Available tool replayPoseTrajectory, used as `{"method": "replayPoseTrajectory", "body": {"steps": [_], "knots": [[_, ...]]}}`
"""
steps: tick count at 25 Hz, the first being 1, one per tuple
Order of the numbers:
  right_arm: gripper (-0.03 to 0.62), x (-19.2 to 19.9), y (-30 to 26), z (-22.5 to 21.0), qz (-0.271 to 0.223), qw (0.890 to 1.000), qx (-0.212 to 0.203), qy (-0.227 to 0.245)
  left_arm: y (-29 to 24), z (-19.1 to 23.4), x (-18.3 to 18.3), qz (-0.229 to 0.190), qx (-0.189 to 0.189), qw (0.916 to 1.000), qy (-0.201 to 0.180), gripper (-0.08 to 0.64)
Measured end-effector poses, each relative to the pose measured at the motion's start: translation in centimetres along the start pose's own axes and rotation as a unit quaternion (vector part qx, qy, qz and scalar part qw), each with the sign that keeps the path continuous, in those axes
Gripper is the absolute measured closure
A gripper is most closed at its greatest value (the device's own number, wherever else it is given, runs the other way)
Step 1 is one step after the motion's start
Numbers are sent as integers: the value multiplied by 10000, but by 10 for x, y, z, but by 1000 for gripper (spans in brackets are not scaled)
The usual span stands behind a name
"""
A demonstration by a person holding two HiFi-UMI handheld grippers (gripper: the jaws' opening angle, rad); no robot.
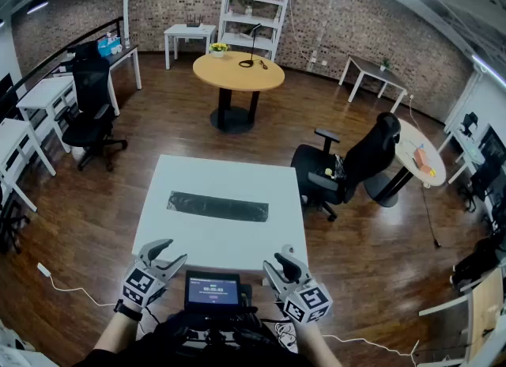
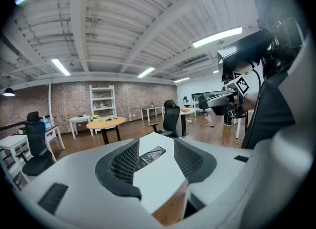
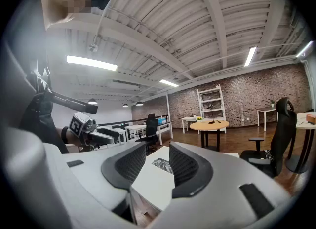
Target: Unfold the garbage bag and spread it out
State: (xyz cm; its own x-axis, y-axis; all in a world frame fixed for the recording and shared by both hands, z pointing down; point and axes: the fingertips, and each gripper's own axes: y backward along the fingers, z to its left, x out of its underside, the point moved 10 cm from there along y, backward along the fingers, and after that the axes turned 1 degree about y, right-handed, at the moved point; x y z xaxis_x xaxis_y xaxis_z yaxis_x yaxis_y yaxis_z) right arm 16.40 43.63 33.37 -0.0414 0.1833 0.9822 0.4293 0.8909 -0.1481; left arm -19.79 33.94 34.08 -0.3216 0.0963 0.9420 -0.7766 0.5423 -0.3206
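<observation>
**Folded bag on the desk, both hand-held grippers empty at the near edge**

The garbage bag (image 1: 217,206) lies flat on the white desk (image 1: 225,172) as 1 long, narrow black strip, not yet unfolded. It runs parallel to the desk's near edge, about midway between the near and far edges. Its left end comes closer to the left edge than its right end does to the right edge. Nothing touches it.

The left hand-held gripper (image 1: 175,251) is over the near-left corner of the desk and points toward the bag. In the left gripper view its 2 jaws stand apart with nothing between them. Only the desk top and the dark strip of the bag (image 2: 152,155) show through the gap.

The right hand-held gripper (image 1: 277,261) is by the near-right corner, well apart from the bag. Its jaws are also spread and empty, and the right gripper view shows the bag (image 3: 162,164) lying beyond them on the desk.

A small lit screen (image 1: 212,289) sits between the 2 grippers at the person's chest. A black office chair (image 1: 348,168) stands off the desk's right edge.
</observation>
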Motion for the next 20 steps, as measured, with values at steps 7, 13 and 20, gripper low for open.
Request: {"method": "replayPoseTrajectory", "body": {"steps": [7, 13, 20], "knots": [[420, -4, -11, -20, 73, 9993, -249, 274, -19, -1, -5, 1, -126, 9999, -64, 348], [420, -2, -48, -23, 233, 9974, -543, 423, -22, 18, -4, 101, -301, 9994, 99, 348], [420, -10, -117, -32, 431, 9955, -672, 508, -52, 78, 9, 155, -245, 9992, 266, 348]]}}
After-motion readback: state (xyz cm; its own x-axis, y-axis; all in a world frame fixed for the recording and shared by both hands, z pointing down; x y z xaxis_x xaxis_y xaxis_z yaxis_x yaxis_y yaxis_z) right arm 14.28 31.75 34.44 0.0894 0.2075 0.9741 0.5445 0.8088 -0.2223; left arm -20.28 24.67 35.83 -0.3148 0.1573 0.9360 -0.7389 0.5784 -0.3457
